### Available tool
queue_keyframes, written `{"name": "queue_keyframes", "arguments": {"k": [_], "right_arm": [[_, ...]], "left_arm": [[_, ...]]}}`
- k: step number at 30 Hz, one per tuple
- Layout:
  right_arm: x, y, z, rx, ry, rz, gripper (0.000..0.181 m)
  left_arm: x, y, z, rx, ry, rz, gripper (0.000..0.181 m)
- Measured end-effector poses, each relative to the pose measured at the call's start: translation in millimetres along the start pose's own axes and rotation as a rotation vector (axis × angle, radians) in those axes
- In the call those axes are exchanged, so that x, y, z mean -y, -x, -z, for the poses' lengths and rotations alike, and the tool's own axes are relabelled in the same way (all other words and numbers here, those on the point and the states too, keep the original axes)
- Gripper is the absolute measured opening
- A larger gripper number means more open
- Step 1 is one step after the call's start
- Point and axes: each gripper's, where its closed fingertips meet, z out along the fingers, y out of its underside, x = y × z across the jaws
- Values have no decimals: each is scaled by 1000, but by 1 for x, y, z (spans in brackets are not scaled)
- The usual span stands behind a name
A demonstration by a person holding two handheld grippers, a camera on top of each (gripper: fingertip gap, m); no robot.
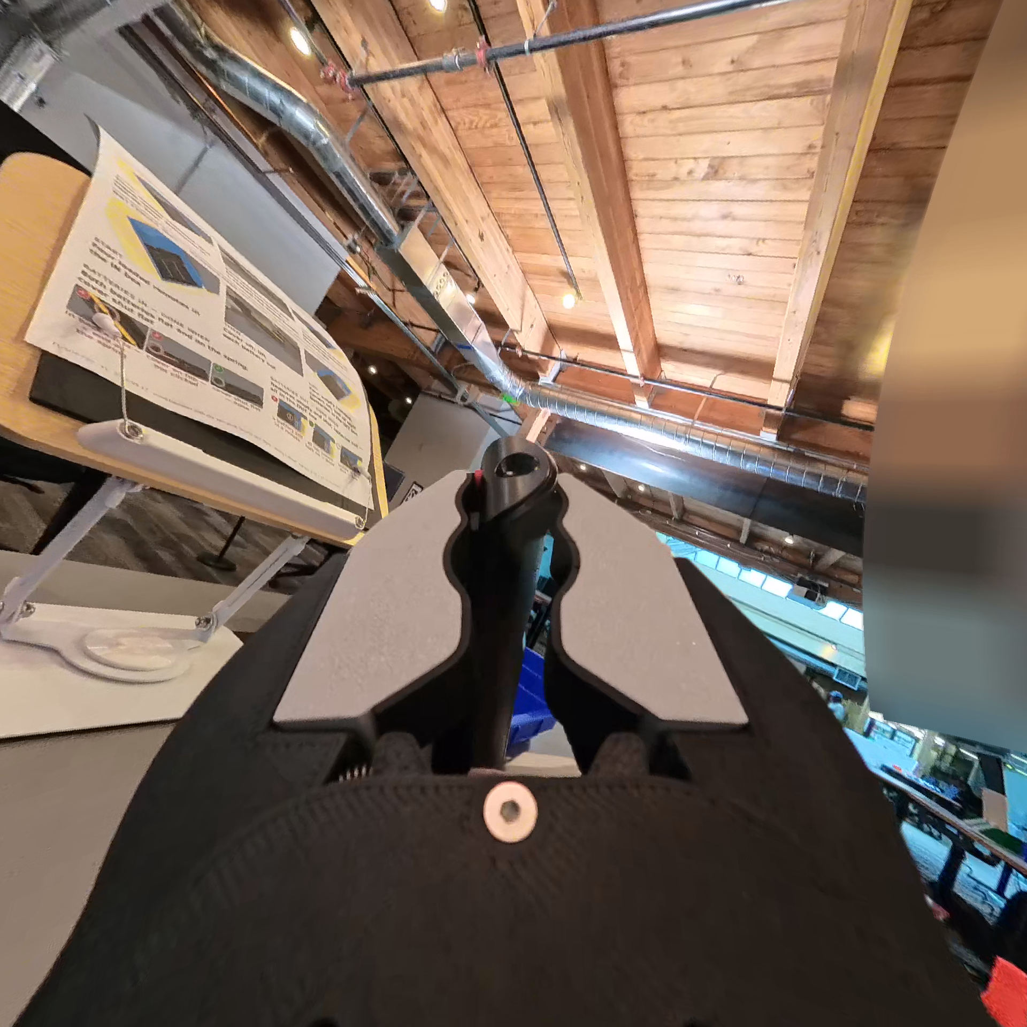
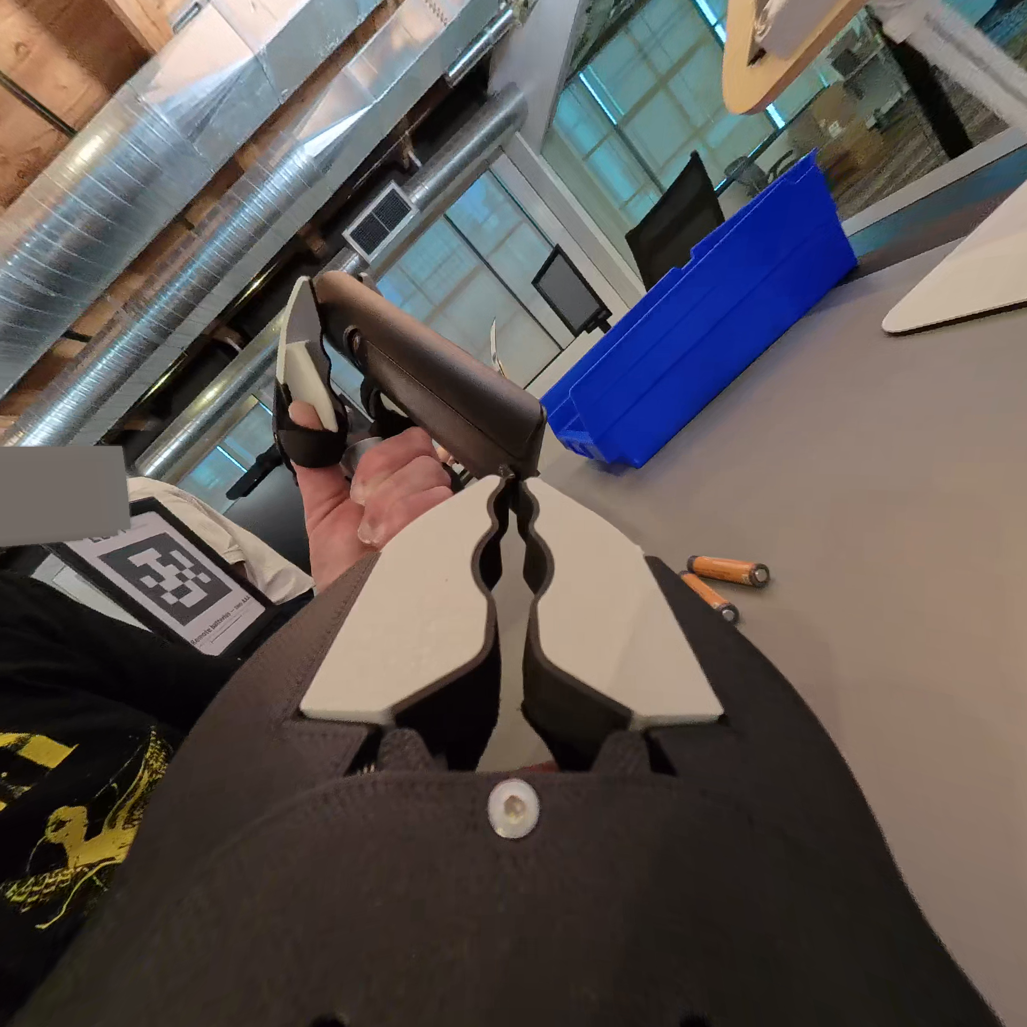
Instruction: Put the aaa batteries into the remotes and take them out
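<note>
My left gripper [image 1: 514,500] points up toward the ceiling and is shut on a black remote [image 1: 517,478], seen end-on between the pads. In the right wrist view the same remote [image 2: 433,378] slants in the air, with one of the left gripper's fingers [image 2: 305,361] against its far end. My right gripper [image 2: 508,492] has its jaws almost together, and the tips pinch the remote's near lower corner. Two orange AAA batteries [image 2: 728,572] [image 2: 711,599] lie on the grey table [image 2: 833,722], just right of my right gripper.
A blue bin [image 2: 722,311] lies on the table beyond the remote, with a white mat [image 2: 972,278] to its right. A person's hand [image 2: 383,489] holds the left gripper. A printed sheet on a tilted wooden stand [image 1: 194,311] with a white base [image 1: 111,628] stands at left. Left tips to right tips: about 15 centimetres.
</note>
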Motion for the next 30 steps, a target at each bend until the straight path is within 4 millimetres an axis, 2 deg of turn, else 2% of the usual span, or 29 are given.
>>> {"name": "queue_keyframes", "arguments": {"k": [3, 5, 10, 12, 15, 17, 18, 19, 21, 22, 24, 27, 28, 30], "right_arm": [[0, 3, 0, -2, 14, 66, 1], [7, 1, 3, 6, 11, 77, 1], [6, -10, 7, -43, 53, 114, 0], [13, -13, 12, -53, 40, 123, 0], [18, -12, 17, -45, 36, 90, 0], [19, -7, 22, 18, 19, 21, 0], [15, 0, 21, 66, 40, -11, 18], [10, 11, 17, 134, 68, -40, 27], [0, 24, 5, 184, 104, -58, 42], [-4, 30, 0, 209, 109, -56, 44], [1, 38, -4, 261, 66, -30, 24], [9, 41, 7, 319, 65, -30, 22], [12, 44, 12, 360, 72, -50, 21], [20, 47, 23, 433, 95, -97, 21]], "left_arm": [[1, -4, -1, -18, -7, -7, 25], [-1, -5, -1, -22, -9, 6, 26], [-6, 1, -1, -9, 24, 33, 25], [-7, -1, -1, -37, 26, 94, 24], [-5, 5, -1, -9, 19, 77, 24], [0, 9, 0, -13, -8, 123, 24], [0, 10, 0, -12, -14, 131, 24], [-2, 9, 0, -15, -15, 147, 24], [-8, 5, -4, -41, -18, 207, 24], [-14, 1, -6, -54, -7, 227, 24], [-20, -4, -8, -66, -15, 257, 24], [-25, -13, -10, -134, 42, 239, 29], [-27, -16, -11, -154, 69, 209, 46], [-33, -29, -12, -244, 153, 121, 58]]}}
